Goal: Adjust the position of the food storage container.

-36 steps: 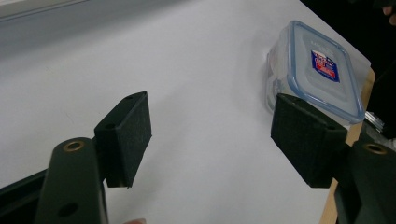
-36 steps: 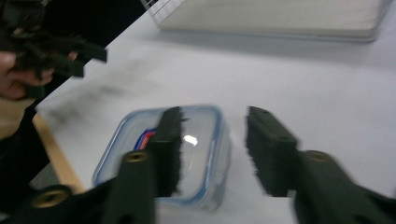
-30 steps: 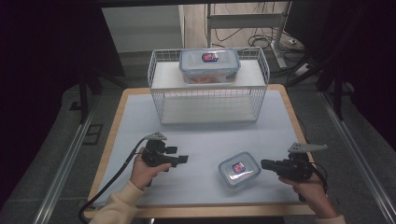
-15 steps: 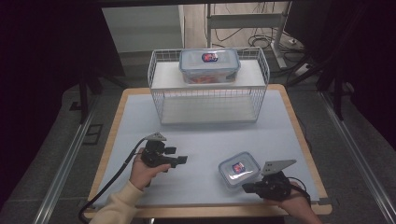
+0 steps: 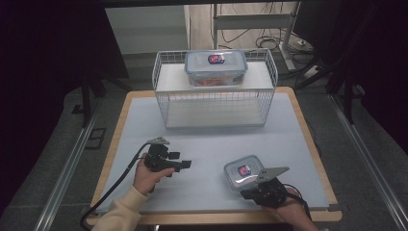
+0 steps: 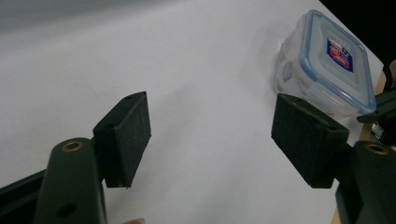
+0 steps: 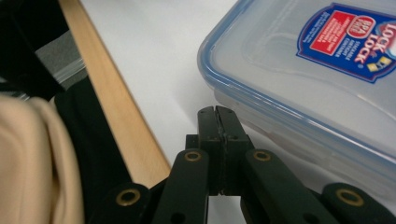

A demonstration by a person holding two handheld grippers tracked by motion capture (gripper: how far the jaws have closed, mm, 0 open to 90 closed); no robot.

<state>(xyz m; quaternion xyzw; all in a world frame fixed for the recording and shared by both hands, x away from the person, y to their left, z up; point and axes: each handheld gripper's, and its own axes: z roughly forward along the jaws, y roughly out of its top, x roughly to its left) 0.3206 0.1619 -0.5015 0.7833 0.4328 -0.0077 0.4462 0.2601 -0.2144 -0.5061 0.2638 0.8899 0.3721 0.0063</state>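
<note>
One hand had shifted since a second earlier: the right gripper (image 5: pixel 246 194), then out by the table's right edge, had swung in to the near side of the small box (image 5: pixel 243 172), its jaws pressed together on nothing and its tip just beside the box wall, perhaps touching. The left gripper (image 5: pixel 185 164) had stayed put, jaws wide and empty. The box, clear plastic with a blue-rimmed lid and a red-and-blue label, lay flat on the white table (image 5: pixel 207 144) near its front right, well apart from the wire basket (image 5: pixel 214 103).
</note>
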